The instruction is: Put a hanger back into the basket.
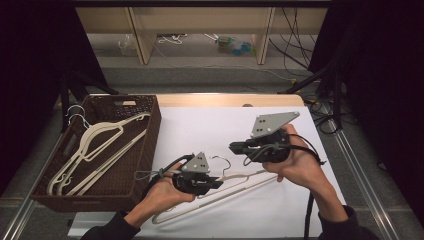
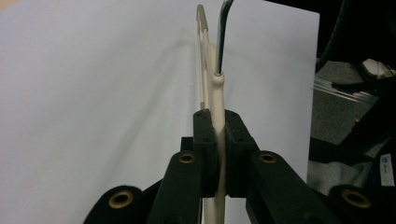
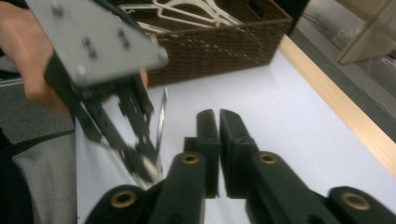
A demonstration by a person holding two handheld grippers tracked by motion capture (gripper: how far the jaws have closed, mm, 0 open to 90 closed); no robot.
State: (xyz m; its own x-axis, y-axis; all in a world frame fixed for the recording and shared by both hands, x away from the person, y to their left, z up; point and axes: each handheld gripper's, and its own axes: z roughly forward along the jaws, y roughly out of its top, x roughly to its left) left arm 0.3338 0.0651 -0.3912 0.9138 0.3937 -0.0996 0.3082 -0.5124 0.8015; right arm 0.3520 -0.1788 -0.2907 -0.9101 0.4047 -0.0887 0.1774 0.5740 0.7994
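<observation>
The left gripper (image 2: 217, 140) had its jaws clamped on the neck of a cream plastic clothes hanger (image 1: 220, 192), just under the bent steel wire hook (image 2: 223, 32). The right gripper (image 3: 218, 140) hung a little apart, above the hanger's far shoulder; its jaws stood parted by a narrow slit with nothing between them.

The step in hand looked like carrying this hanger over to the dark brown woven basket (image 1: 150, 145) at the tabletop's left edge, where several cream hangers (image 1: 95, 145) already lay stacked. To do it well, the grip at the neck probably wanted to hold firm — a hanger pinched at one point tends to swing — so a slow lift and a level carry would serve best. I would judge it wise to bring the right gripper back onto the long lower bar before lifting, so the frame cannot pivot. The hook should point away from the basket wall on the way in, lest it snag the weave or the hooks sticking out at the basket's far left corner.

The hanger was slim, with a thin crossbar, and it lay flat on the white sheet (image 1: 200, 130) toward the tabletop's near edge, between the two hands. Seen along the left jaws it ran edge-on and straight, its stem rounded and smooth — likely slippery under hard pads.
</observation>
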